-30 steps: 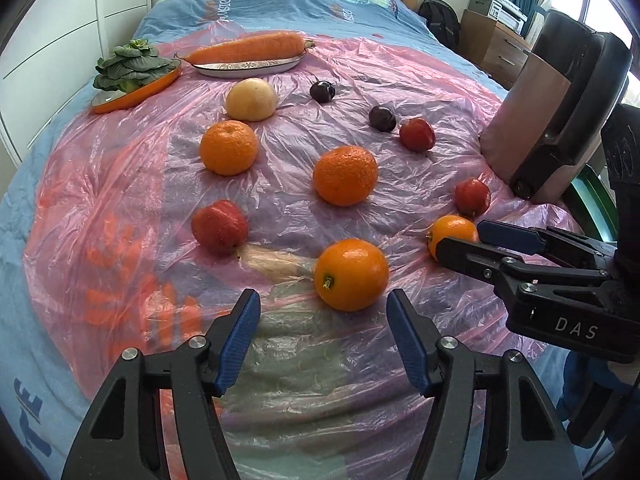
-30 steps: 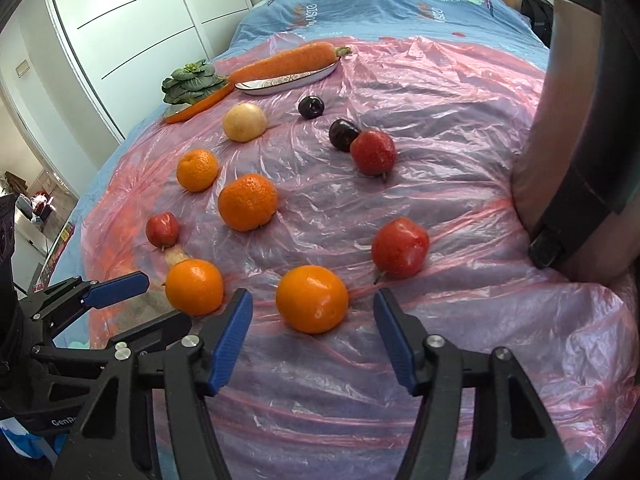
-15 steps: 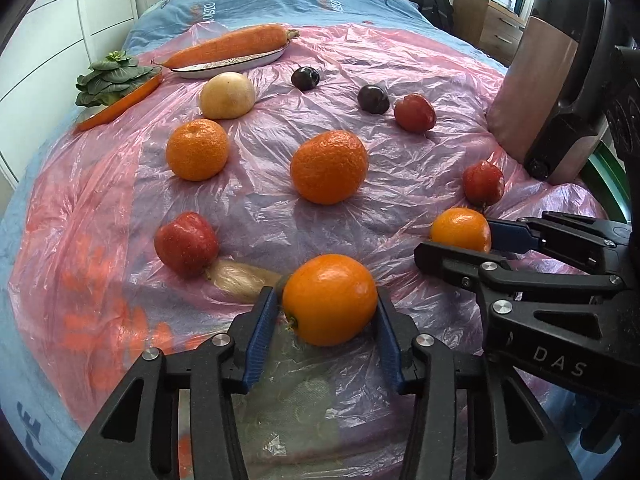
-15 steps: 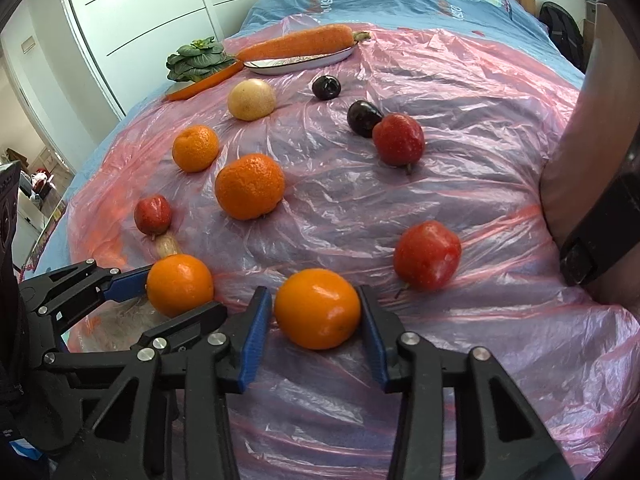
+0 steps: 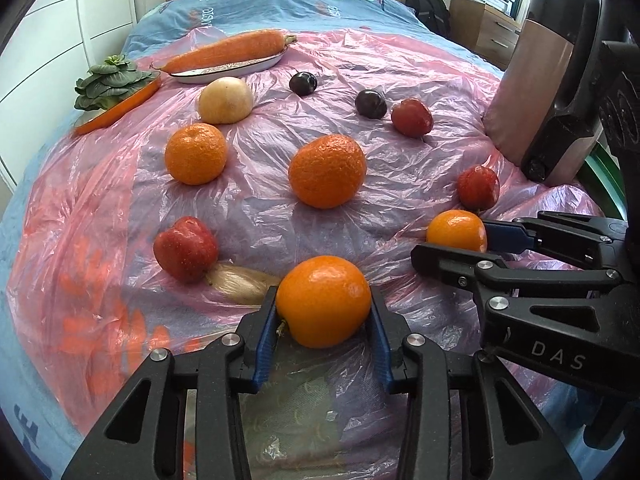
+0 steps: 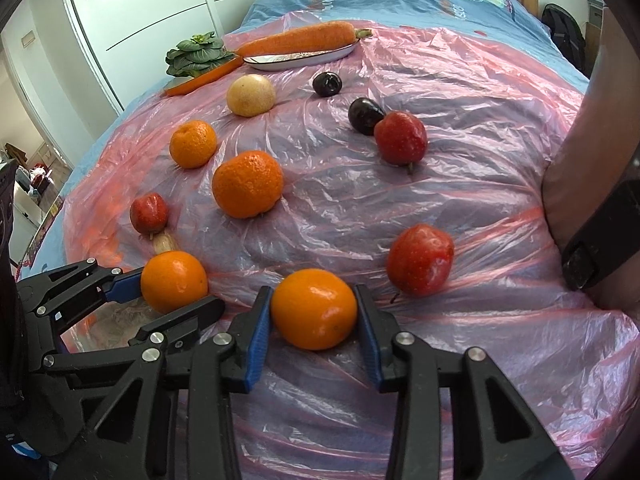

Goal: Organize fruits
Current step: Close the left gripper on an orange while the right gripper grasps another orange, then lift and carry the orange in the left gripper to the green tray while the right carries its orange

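Fruits lie on a pink plastic sheet point(image 5: 260, 208) spread over a bed. My left gripper point(image 5: 324, 312) is shut on a smooth orange point(image 5: 324, 300); it also shows in the right wrist view point(image 6: 174, 280). My right gripper point(image 6: 314, 312) is shut on a smaller orange point(image 6: 314, 308), which shows in the left wrist view point(image 5: 456, 230). Two rough mandarins point(image 5: 327, 170) point(image 5: 196, 153), three red apples point(image 5: 186, 248) point(image 5: 478, 187) point(image 5: 412, 117), two dark plums point(image 5: 303, 83) point(image 5: 371, 103) and a pale yellow fruit point(image 5: 226, 100) lie farther out.
A big carrot on an oval dish point(image 5: 228, 54) and leafy greens on an orange tray point(image 5: 114, 92) sit at the far left. A brown and black case point(image 5: 552, 92) stands at the right edge. A pale object point(image 5: 240, 284) lies under the sheet beside the near apple.
Both grippers moved forward around their oranges and closed on them; a second ago both were open with the oranges ahead of the fingers.
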`<state>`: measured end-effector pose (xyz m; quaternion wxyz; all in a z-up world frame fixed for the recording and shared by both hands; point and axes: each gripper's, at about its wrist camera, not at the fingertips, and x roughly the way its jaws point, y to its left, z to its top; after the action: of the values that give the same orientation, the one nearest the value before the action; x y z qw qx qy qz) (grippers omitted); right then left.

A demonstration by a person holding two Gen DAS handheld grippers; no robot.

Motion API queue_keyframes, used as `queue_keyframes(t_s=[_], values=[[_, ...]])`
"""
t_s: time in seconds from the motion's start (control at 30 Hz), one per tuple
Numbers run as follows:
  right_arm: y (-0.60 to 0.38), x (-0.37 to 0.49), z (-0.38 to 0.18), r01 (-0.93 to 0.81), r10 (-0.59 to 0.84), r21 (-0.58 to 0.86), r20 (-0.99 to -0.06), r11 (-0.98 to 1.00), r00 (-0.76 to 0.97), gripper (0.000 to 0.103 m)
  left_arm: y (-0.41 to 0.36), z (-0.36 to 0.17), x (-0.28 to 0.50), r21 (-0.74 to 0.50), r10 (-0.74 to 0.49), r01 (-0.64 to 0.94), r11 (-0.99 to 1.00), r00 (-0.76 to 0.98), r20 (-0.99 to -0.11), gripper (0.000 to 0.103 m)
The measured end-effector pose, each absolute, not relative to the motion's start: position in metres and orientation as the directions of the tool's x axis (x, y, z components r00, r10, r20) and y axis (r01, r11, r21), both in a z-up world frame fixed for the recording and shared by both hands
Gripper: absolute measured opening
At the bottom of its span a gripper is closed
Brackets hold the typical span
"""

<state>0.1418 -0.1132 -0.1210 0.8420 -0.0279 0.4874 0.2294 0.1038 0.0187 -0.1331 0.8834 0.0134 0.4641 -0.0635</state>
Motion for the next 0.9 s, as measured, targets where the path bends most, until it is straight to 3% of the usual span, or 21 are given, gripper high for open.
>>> queue_keyframes(t_s=[0.9], values=[[-0.135, 0.117, -0.082, -0.386, 0.386, 0.209, -0.797, 0.898, 0.465, 0.061, 0.030, -0.101, 0.087, -0.101, -0.125, 0.073, 0.992, 0.596, -0.793, 0.035]])
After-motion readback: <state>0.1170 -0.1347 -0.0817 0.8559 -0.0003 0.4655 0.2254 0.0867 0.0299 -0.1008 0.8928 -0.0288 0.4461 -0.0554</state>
